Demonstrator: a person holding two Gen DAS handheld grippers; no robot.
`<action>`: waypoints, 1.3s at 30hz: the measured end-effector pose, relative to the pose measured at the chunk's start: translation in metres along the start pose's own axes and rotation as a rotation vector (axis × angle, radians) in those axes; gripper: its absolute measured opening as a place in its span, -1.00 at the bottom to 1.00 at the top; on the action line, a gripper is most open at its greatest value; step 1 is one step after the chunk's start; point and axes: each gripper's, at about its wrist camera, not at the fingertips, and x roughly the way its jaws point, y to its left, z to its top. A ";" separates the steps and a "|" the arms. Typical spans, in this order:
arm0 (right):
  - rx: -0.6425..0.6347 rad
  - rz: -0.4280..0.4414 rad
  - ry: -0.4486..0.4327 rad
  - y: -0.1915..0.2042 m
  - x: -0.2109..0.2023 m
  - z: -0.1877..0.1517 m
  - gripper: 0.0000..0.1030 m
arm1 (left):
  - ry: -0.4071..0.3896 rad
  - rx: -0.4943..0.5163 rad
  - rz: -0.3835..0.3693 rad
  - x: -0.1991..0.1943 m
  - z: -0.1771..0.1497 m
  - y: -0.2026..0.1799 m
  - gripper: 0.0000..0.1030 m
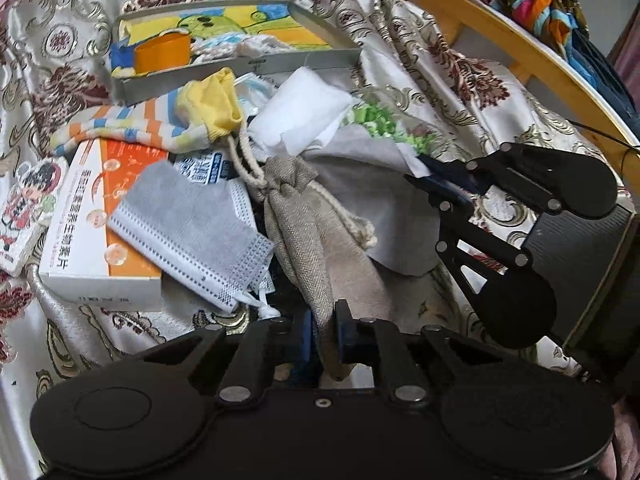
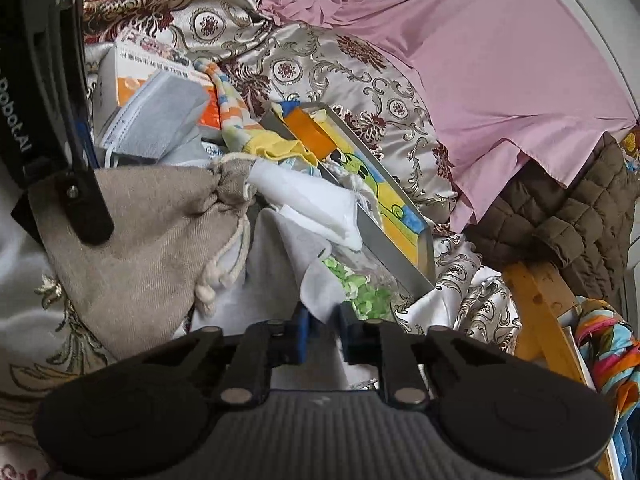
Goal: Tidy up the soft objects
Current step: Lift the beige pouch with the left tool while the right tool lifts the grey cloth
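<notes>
On the messy bed, left tongs (image 1: 322,340) pinch the sack (image 1: 316,236) and right tongs (image 2: 322,336) pinch the grey cloth (image 2: 280,264), so pulling apart could drag the pile.

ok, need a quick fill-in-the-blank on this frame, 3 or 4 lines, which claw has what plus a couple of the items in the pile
1. The left claw is shut on the beige ____ pouch.
2. The right claw is shut on a pale grey ____.
3. The grey face mask lies on an orange and white ____.
4. The orange roll sits inside the shallow grey ____.

Missing words: drawstring; cloth; box; tray
</notes>
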 end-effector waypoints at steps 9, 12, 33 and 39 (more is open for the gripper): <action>0.033 -0.024 -0.075 -0.007 -0.017 0.005 -0.97 | -0.162 0.103 0.005 -0.020 0.000 -0.014 -0.87; 0.051 -0.059 -0.119 -0.012 -0.023 0.007 -0.97 | -0.227 0.158 -0.013 -0.029 -0.001 -0.023 -0.87; 0.267 -0.276 -0.243 -0.064 -0.047 0.002 -0.97 | -0.122 0.276 0.008 0.011 -0.015 -0.035 -0.46; 0.263 -0.263 -0.240 -0.058 -0.049 0.003 -0.97 | -0.214 0.355 0.056 0.011 -0.017 -0.047 -0.29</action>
